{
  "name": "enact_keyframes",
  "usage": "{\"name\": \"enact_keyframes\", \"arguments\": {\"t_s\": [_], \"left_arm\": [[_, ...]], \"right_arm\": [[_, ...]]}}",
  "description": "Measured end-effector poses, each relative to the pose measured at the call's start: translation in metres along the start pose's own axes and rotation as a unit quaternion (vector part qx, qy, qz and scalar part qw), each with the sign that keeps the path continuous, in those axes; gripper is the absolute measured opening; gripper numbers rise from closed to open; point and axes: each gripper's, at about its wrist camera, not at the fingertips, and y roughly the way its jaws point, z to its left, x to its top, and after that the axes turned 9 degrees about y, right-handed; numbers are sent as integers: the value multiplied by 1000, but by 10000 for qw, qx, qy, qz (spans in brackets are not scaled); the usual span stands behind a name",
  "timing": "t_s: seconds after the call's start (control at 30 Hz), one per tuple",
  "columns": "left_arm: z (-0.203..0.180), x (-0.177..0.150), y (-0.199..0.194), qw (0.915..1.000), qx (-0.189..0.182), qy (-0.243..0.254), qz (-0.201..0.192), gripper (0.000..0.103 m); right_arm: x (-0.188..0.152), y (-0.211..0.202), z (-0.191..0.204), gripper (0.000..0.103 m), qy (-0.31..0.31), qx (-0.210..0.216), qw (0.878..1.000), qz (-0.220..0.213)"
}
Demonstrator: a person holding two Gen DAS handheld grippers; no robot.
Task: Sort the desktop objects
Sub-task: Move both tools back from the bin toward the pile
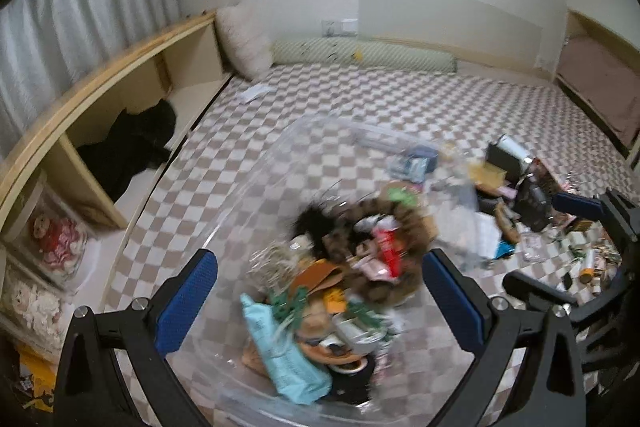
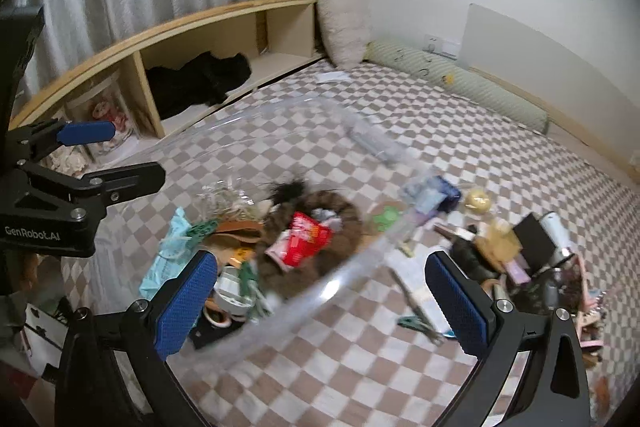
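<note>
While both of my tools hung above the checked bedspread (image 2: 360, 367), I went over the scene from left to right. At far left, the wooden shelf (image 1: 120, 67) held a black garment (image 1: 132, 147) and dolls, all apart from the work. My left gripper (image 1: 320, 303) had its fingers spread as wide as they go, with nothing gripped; the items seen between them lay below, not in contact. Under it sat the clear plastic bin (image 1: 240, 187), blurred but readable, loaded with sorted things: a pale blue packet (image 1: 280, 359), a red packet (image 1: 390, 247), a brown furry piece (image 1: 412, 223) and small oddments. I judged the bin to be the collecting place, set near so each piece had a short trip. My right gripper (image 2: 320, 303) was likewise fully open and empty, straddling the bin's near rim without touching it. To the right, outside the bin, the unsorted heap (image 2: 520, 259) lay on the bedspread: a yellow round item (image 2: 478, 201), a black box (image 2: 534, 239), scissors (image 2: 418, 325). I judged sorting part done, with that heap outstanding.
</note>
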Motion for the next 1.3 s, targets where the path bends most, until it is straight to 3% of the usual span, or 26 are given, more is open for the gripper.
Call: {"name": "enact_keyframes", "arguments": {"t_s": [0.3, 0.5, 0.67, 1.0, 1.3], "left_arm": [[-60, 38, -25, 9971, -413, 259, -578, 103], [-101, 58, -28, 9938, -683, 466, -744, 103], [-144, 63, -22, 9905, -615, 809, -924, 103], [-208, 61, 9, 9859, -999, 1092, -786, 103], [-249, 51, 46, 9832, -1147, 1282, -611, 103]], "right_arm": [[11, -56, -79, 103, 342, -524, 9977, -243], [3, -77, -129, 103, 726, -769, 9938, -331], [-15, -83, -166, 103, 968, -1094, 9884, -407], [-54, -82, -220, 103, 1136, -1612, 9789, -543], [-81, -59, -249, 103, 1282, -1565, 9791, -236]]}}
